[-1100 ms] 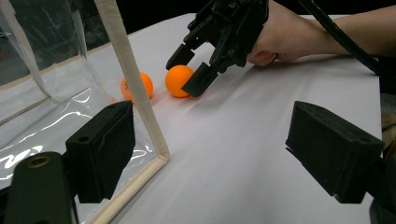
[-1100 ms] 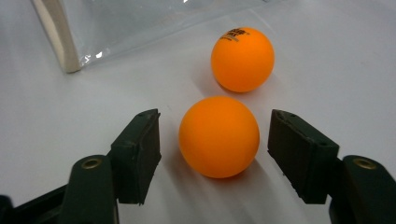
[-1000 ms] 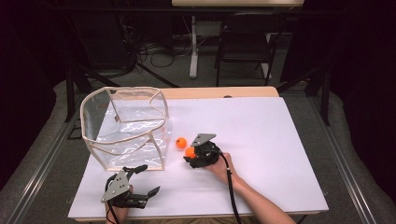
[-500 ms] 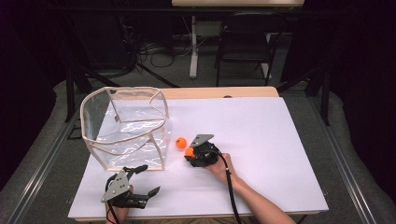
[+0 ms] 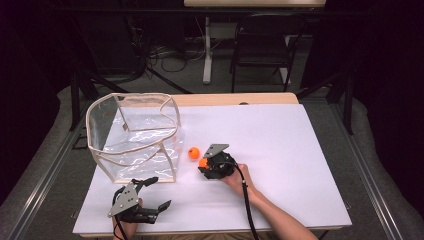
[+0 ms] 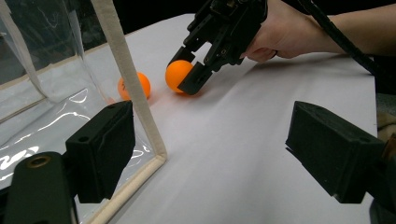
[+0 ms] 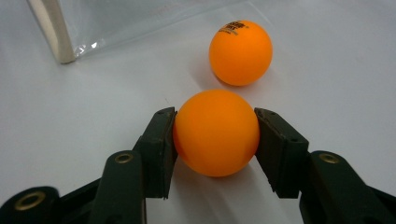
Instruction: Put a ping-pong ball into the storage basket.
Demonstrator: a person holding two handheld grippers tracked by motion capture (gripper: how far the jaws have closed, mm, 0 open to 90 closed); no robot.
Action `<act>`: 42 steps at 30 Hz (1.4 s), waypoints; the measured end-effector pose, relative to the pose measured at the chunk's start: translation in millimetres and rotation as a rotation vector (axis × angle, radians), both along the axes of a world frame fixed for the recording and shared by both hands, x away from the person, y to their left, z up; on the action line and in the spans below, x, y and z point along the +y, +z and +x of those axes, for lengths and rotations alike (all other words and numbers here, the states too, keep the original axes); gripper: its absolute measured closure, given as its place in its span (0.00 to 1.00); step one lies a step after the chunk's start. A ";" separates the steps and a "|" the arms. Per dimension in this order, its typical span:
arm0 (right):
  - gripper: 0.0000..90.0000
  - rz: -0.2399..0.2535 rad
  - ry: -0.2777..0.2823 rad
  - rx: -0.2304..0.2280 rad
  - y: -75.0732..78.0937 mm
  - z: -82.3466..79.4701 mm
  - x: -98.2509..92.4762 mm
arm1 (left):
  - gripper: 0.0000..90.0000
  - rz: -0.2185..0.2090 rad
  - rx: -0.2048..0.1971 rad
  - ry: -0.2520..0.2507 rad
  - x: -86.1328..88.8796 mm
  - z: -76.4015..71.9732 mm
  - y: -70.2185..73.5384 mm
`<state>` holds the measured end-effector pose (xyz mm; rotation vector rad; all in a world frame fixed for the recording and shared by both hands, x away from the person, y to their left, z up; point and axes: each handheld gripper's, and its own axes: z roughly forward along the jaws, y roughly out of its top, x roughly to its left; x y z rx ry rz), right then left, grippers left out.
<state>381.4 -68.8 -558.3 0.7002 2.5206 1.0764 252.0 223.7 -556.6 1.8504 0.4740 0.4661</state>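
The right gripper [image 7: 215,140] is clamping an orange table-tennis ball [image 7: 215,133] between its two black jaws, one pad pressing each side, with the ball low against the white table cover [image 5: 280,145]. Compared with the pictures from a second ago, nothing has visibly shifted: the gripper is sitting in the same spot with the ball in the same place between the fingers, so the grasp looks settled rather than lifted yet. A second orange ball [image 7: 240,52], printed with dark lettering, is lying just beyond the fingertips, apart from the held one. The clear plastic bag [image 5: 135,135] with its cream trim is standing farther beyond, probably the destination. The left gripper [image 5: 150,194] is resting wide apart and holding nothing, near the bag's front corner.
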 end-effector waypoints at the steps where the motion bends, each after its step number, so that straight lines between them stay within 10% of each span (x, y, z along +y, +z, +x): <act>1: 0.56 0.002 0.004 -0.005 0.4 0.2 -0.4 | 0.17 0.000 0.000 -0.001 0.1 0.0 0.0; 42: 0.56 0.016 0.009 -0.076 40.9 -11.0 -12.1 | 0.17 -0.001 0.000 -0.002 -0.3 0.3 -0.4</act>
